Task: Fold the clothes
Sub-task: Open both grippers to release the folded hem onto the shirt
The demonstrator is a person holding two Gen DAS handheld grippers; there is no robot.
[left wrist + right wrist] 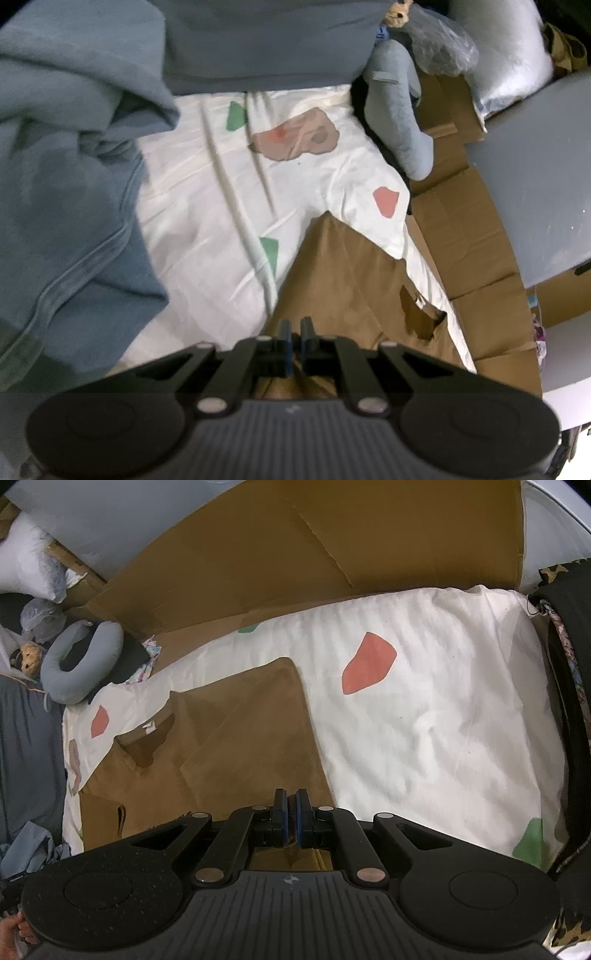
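1. I am viewing two grippers, one per camera. The left gripper (294, 334) is showing its jaws drawn together with only a thin slit between the blue pads; they are sitting over the near edge of the brown garment (343, 291), and I cannot tell whether cloth is pinched there.
2. The right gripper (291, 812) is likewise showing its jaws nearly closed over the same brown garment (236, 731); a dark sliver is sitting between the pads, but I cannot tell if it is fabric.
3. I am counting one brown garment, lying flat on the white bed sheet (424, 720), with its neck opening and label (149, 726) facing up toward the far left in the right view.
4. I am counting one blue garment (70, 177), bunched at the left of the left view; its left edge is being cut off by the frame.
5. On the sheet I am counting two red patches in the right view, and two green patches in the left view.
6. One grey neck pillow (79, 661) is resting beyond the sheet's corner, beside flattened cardboard (295, 546).
7. A small plush toy (29, 657) is partly hidden behind the pillow.
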